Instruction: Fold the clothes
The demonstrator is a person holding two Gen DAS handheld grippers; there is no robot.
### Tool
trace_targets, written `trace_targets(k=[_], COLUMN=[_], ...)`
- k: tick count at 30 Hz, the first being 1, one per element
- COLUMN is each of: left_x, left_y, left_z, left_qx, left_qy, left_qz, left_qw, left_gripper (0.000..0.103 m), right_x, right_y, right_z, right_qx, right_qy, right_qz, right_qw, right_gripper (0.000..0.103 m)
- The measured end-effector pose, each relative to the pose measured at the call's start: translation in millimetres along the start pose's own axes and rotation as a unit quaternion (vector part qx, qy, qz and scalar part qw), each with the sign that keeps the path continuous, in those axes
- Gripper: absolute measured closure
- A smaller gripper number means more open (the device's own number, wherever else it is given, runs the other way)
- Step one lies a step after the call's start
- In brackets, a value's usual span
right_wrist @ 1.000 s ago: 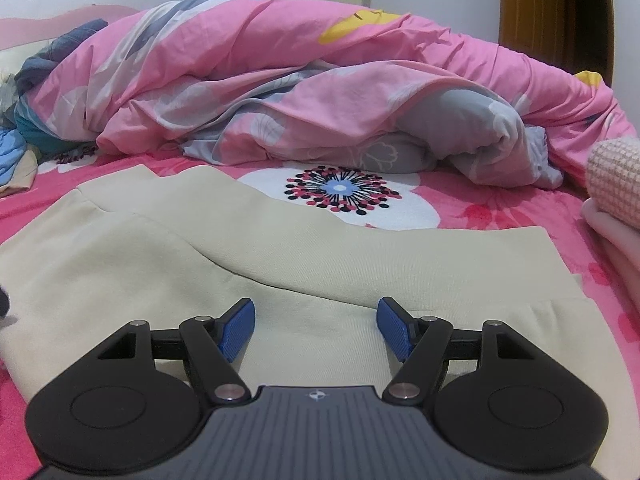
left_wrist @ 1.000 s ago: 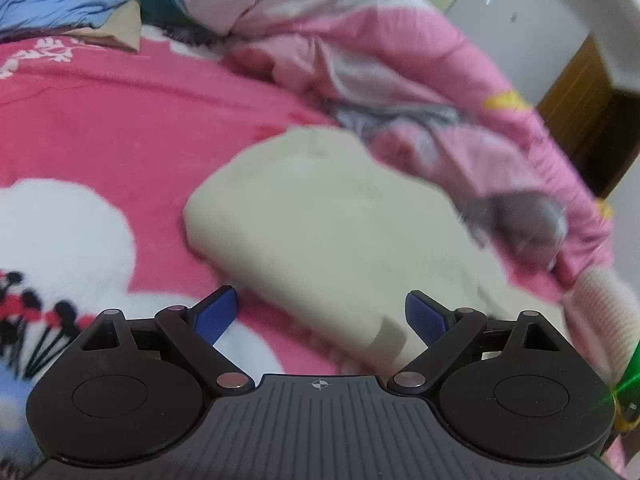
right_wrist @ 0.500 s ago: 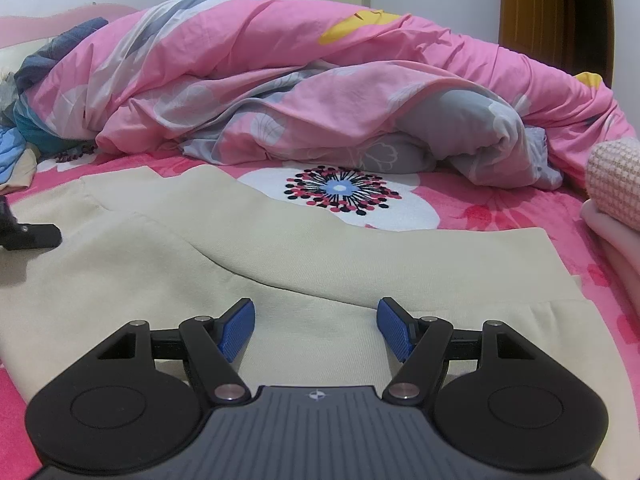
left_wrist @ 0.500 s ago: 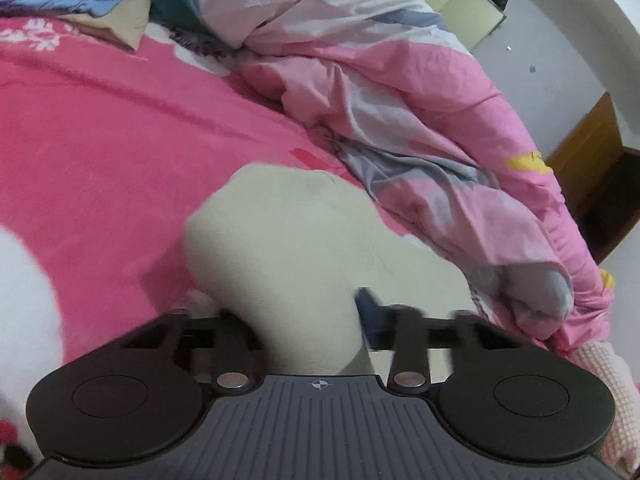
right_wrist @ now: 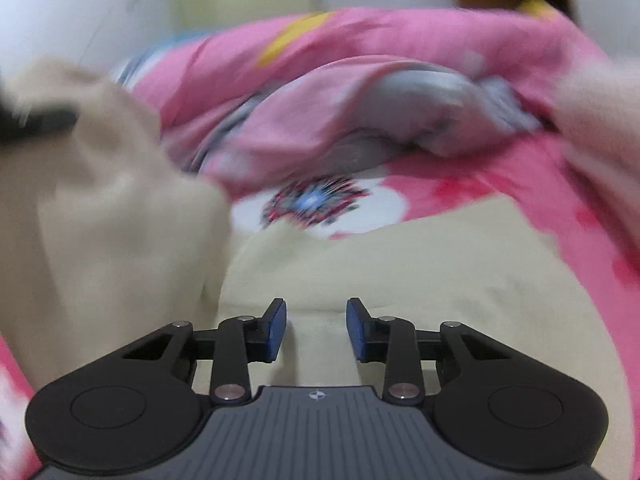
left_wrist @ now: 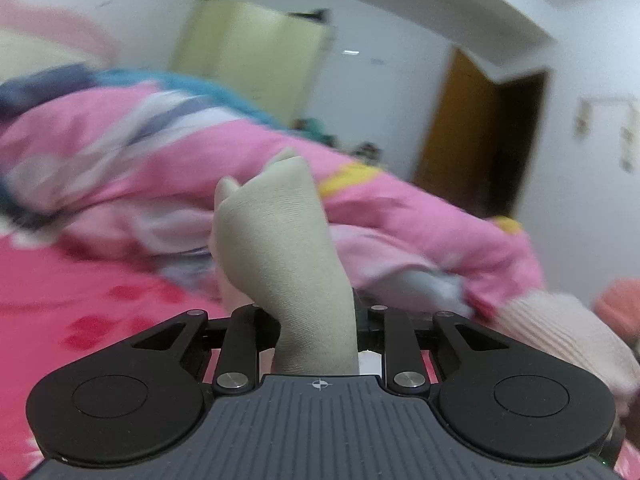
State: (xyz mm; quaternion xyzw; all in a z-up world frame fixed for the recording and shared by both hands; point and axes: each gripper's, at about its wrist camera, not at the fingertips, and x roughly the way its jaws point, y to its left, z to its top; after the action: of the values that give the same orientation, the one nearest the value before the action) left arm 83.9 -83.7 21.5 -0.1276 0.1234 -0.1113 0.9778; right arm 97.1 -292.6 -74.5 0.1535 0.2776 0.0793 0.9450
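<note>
Left gripper (left_wrist: 316, 320) is clamped on a bunched fold of the beige garment (left_wrist: 280, 240); jaws closing the last bit, pads buried in the cloth. From my left camera the pinched fabric stands up out of the jaws like a column, top edge crumpled, well above the bed.

Right gripper (right_wrist: 316, 328) has its jaws closing, gap between the blue pads (right_wrist: 277, 330) visible. The garment (right_wrist: 400, 280) lies flat under and between them, but the pads aren't pressing on it as far as I can see. Not gripped.

Right camera: left part of the garment is lifted into a raised flap on the left of the frame, with the dark shape of the left gripper (right_wrist: 36, 120) at its top, blurred. The rest of it lies spread on the pink bedsheet (right_wrist: 460, 188), just this side of the flower print (right_wrist: 312, 200).

Behind it, the crumpled pink quilt (left_wrist: 160, 160) is piled along the far side of the bed. Pale knit item (left_wrist: 560, 328) at the right edge of the left view; can't tell what it is. Both views are motion-blurred.
</note>
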Motion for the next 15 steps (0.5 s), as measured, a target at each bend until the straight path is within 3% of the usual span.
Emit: trace_targets(k=[3, 6, 9, 12, 14, 15], left_x=[1, 11, 25, 39, 30, 24], left_y=[-46, -86, -119, -136, -136, -135], left_z=[-12, -39, -81, -133, -147, -146], left_qx=[0.048, 0.095, 0.155, 0.233, 0.267, 0.267], left_qy=[0.018, 0.052, 0.107, 0.178, 0.156, 0.154], left_qz=[-0.038, -0.075, -0.110, -0.123, -0.134, -0.155], left_qw=[0.9979, 0.9913, 0.9760, 0.9481, 0.9416, 0.9386], left_gripper=[0.082, 0.082, 0.081, 0.078, 0.072, 0.062], right_x=[-37, -73, -94, -104, -105, -105], right_y=[-55, -117, -172, -197, -202, -203], right_z=[10, 5, -15, -32, -38, -40], right_qx=[0.115, 0.212, 0.301, 0.335, 0.336, 0.337], right_qy=[-0.043, -0.089, -0.111, -0.120, -0.118, -0.117], right_qz=[0.022, 0.021, 0.046, 0.066, 0.071, 0.075], right_qw=[0.992, 0.973, 0.946, 0.932, 0.932, 0.931], right_gripper=[0.068, 0.067, 0.067, 0.067, 0.067, 0.066])
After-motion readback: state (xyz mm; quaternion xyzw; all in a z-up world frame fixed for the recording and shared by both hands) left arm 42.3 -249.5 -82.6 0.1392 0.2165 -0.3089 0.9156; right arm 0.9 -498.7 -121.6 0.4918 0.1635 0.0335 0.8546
